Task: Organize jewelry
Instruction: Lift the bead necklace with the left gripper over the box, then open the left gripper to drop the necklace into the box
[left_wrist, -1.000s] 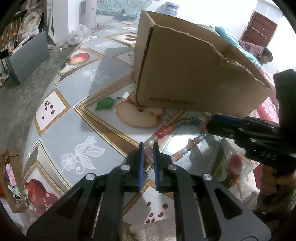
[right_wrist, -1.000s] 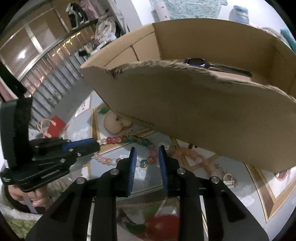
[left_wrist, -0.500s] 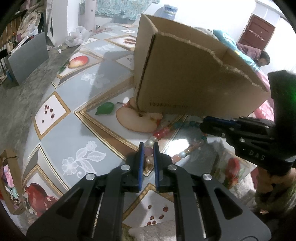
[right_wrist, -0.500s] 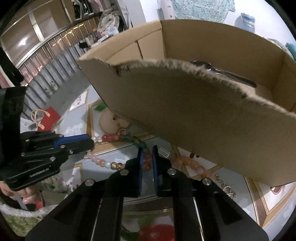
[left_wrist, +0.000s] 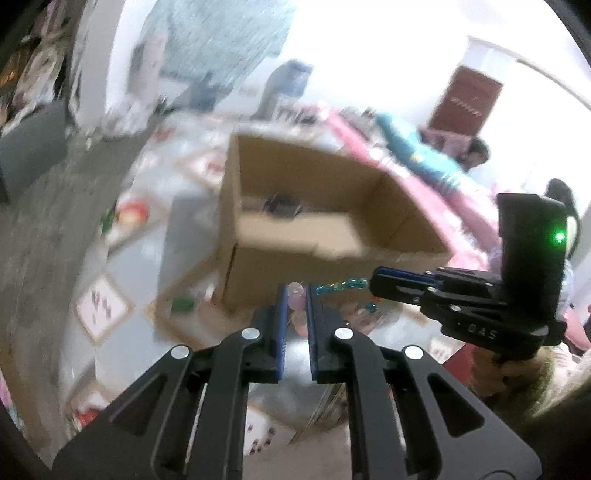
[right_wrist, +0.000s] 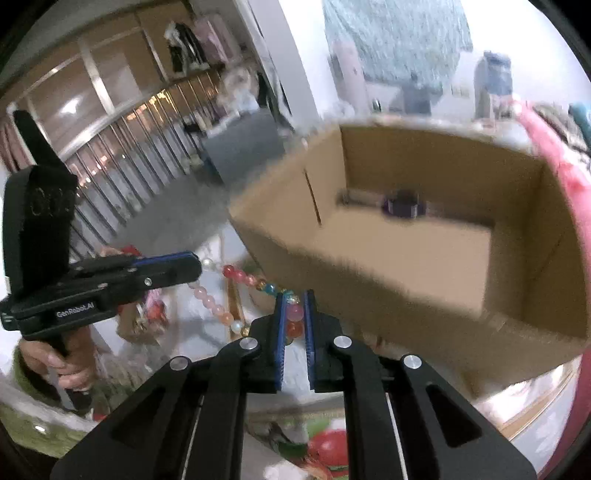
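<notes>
Left wrist view: the left gripper (left_wrist: 295, 295) pinches pale pink beads of the bead necklace (left_wrist: 341, 285) between its blue pads. Just beyond its jaws stands the open cardboard box (left_wrist: 310, 221). Right wrist view: the right gripper (right_wrist: 294, 306) clamps pink and red beads; the strand runs left from its jaws to the other gripper.
</notes>
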